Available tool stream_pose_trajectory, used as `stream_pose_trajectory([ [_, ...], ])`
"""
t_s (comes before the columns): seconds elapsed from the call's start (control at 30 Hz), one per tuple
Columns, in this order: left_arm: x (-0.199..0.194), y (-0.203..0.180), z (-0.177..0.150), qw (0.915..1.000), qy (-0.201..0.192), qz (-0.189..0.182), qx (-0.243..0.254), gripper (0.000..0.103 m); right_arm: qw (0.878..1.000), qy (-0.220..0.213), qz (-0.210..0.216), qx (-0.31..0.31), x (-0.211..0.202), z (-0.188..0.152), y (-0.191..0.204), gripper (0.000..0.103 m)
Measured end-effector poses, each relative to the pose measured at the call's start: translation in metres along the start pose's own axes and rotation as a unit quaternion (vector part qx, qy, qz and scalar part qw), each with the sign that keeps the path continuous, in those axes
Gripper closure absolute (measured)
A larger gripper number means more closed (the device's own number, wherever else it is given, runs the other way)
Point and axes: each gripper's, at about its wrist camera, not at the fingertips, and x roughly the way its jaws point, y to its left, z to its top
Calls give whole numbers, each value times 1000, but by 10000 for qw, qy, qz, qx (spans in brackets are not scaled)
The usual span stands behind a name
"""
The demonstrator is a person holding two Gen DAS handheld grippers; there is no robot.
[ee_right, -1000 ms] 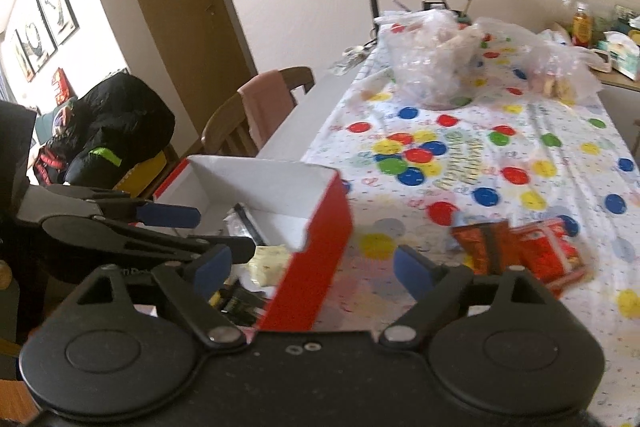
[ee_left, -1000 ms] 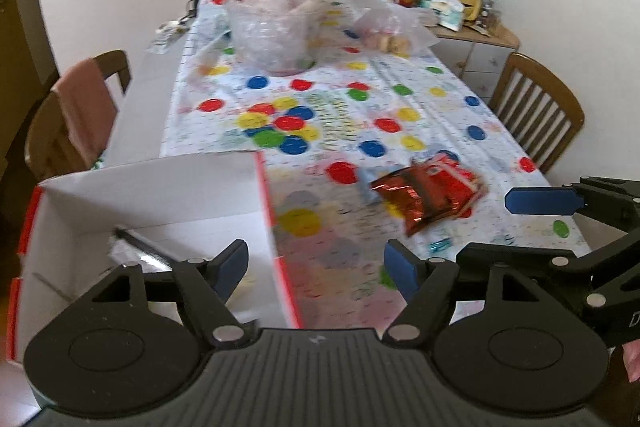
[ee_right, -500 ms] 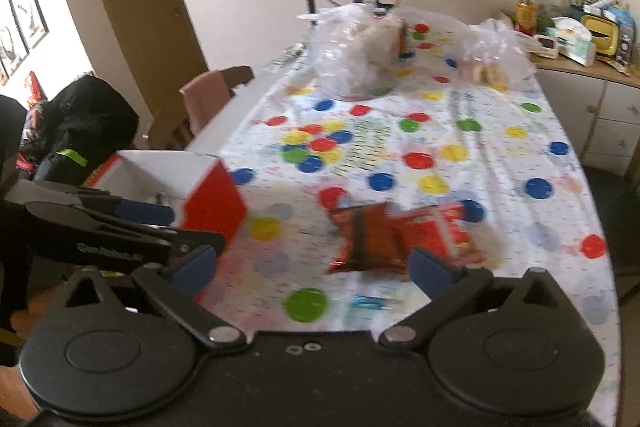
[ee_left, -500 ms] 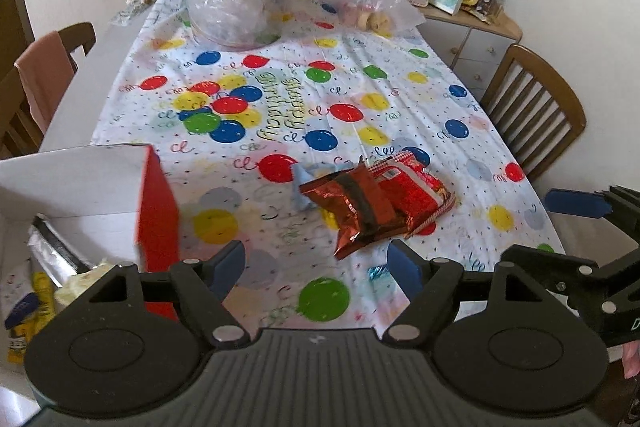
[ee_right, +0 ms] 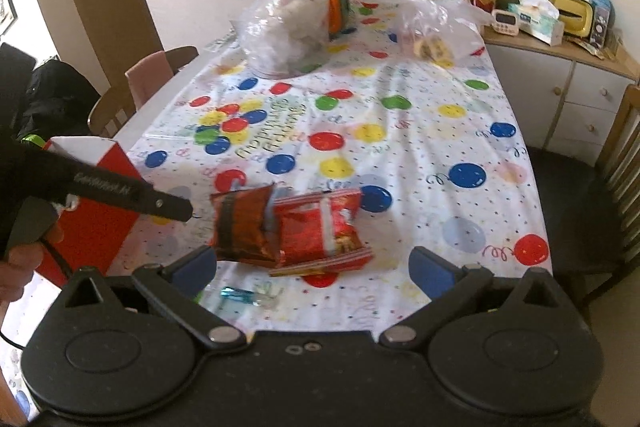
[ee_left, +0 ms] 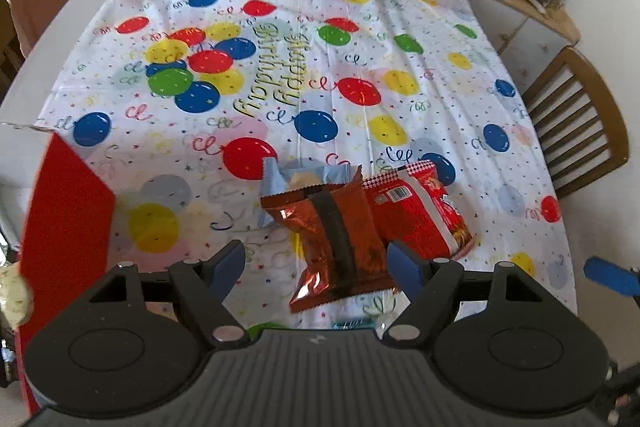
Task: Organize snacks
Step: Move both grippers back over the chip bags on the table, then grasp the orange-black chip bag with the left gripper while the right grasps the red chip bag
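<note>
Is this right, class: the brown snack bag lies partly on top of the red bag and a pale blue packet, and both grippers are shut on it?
One thing is wrong: neither gripper is shut on the brown bag. The left gripper and right gripper are open, as both wrist views show. The brown bag does overlap the red bag and blue packet.

Soft even daylight, glare on foil snack packet (ee_left: 340, 227) — mild motion blur, heavy fisheye bending at edges
</note>
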Motion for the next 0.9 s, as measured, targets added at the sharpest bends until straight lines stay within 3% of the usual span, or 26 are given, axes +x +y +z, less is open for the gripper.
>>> stream_pose_trajectory([
  [0.4, 48, -13, 17, 9982, 395, 174, -410, 25, 9994, 319, 85, 53, 32, -4, -27, 0],
  [0.8, 65, -12, 9, 9975, 563, 257, -328, 25, 9984, 547, 121, -10, 69, 5, -28, 0],
  [0.9, 63, -8, 8, 9980, 510, 215, -288, 38, 9978, 652, 115, -45, 84, 7, -27, 0],
])
